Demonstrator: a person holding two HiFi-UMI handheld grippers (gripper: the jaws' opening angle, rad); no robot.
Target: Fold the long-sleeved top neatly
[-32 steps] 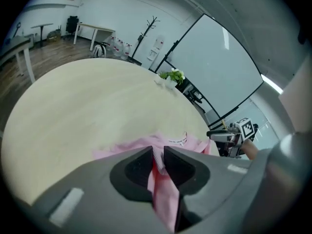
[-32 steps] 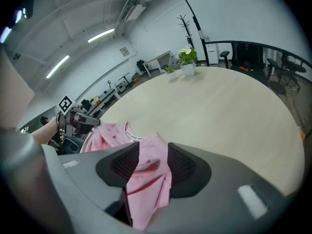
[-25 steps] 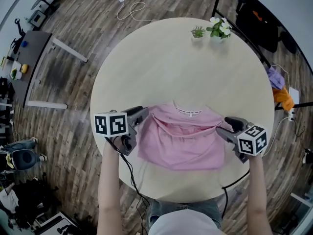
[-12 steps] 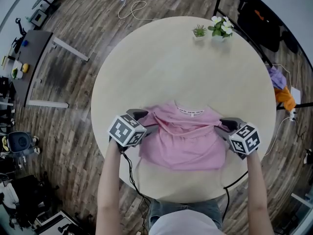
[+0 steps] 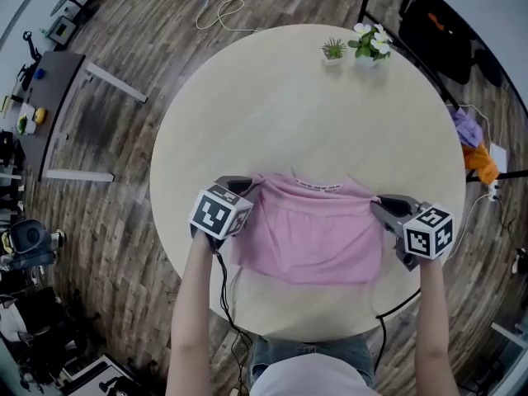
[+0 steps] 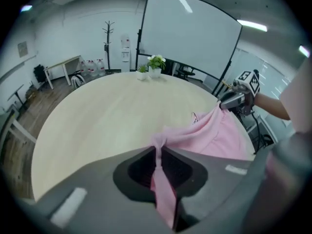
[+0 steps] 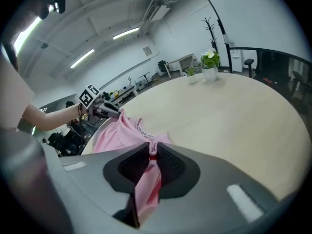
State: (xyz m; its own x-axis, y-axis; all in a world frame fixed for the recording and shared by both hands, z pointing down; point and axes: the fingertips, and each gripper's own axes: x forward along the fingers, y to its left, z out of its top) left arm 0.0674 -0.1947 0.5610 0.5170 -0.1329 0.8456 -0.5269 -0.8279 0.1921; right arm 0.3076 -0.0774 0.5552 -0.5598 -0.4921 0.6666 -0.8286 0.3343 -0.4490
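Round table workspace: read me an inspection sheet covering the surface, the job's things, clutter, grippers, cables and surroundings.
Surface: round pale wooden table.
Job's things: pink long-sleeved top, partly folded, at the near edge, neckline away from the person, upper edge stretched between the grippers.
Clutter: two small potted plants at the far edge.
Grippers: left gripper shut on the top's left side; right gripper shut on its right side. Both pairs of jaws have just been closing, with fabric between them.
Cables: black cable hangs from the left gripper; white cable lies on the floor.
Surroundings: wood-plank floor, grey desk at left, coat stand.
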